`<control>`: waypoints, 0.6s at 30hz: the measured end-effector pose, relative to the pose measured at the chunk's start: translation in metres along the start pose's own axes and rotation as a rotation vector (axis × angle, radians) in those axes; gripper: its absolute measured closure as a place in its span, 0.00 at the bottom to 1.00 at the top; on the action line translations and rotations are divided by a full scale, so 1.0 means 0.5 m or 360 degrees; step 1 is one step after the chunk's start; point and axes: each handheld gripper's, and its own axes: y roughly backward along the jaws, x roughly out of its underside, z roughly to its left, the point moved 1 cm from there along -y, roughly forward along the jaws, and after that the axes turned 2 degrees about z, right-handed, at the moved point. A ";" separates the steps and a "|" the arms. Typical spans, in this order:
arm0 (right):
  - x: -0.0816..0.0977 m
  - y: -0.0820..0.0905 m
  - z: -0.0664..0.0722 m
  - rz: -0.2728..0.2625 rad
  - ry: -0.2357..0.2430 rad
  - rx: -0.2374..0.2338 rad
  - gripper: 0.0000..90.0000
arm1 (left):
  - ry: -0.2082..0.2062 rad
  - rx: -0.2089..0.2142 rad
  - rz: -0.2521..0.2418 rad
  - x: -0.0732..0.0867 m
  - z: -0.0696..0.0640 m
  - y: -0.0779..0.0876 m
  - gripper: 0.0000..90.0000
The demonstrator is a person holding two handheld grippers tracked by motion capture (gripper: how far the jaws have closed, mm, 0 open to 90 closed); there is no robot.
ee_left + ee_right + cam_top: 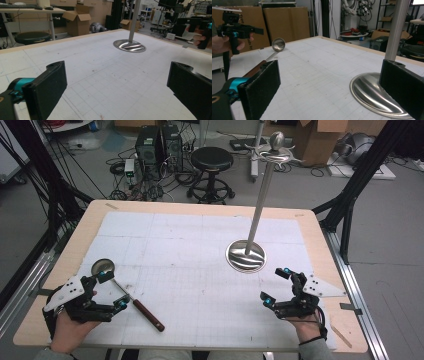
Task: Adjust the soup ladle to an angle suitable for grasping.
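Between wide left tongs point(113, 291), ladle point(125, 293), right tongs point(276, 285) spread

A grey floor point(395, 220) is seen beyond the counter point(310, 220). A black stool point(212, 160), computer towers point(159, 142) with tangled cables and cardboard boxes point(320, 137) are placed behind the counter.
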 end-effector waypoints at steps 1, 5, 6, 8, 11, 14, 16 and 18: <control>0.000 0.000 0.000 0.0000 0.0000 0.0000 0.03 | 0.0000 0.0000 0.0000 0.000 0.000 0.000 0.04; -0.001 0.002 0.000 -0.0010 0.0006 -0.0002 0.03 | -0.0017 0.0017 -0.0021 -0.005 -0.004 0.007 0.15; 0.000 0.002 -0.001 -0.0010 -0.0002 -0.0001 0.03 | -0.0017 0.0017 -0.0021 -0.005 -0.004 0.007 0.16; 0.000 0.001 -0.001 -0.0011 -0.0001 -0.0001 0.03 | -0.0016 0.0019 -0.0015 -0.005 -0.003 0.008 0.17; 0.001 0.000 0.000 0.0000 0.0008 -0.0010 0.03 | -0.0006 0.0067 -0.0020 -0.004 -0.002 0.008 0.34; 0.001 -0.002 0.002 0.0002 0.0017 -0.0022 0.03 | -0.0020 0.0046 0.0050 -0.002 -0.006 0.002 0.49; 0.002 -0.002 0.003 0.0010 0.0020 -0.0029 0.03 | -0.0022 0.0041 0.0065 -0.002 -0.007 0.000 0.62; 0.002 -0.002 0.003 0.0011 0.0021 -0.0028 0.03 | -0.0052 0.0030 0.0104 -0.001 -0.009 0.000 0.72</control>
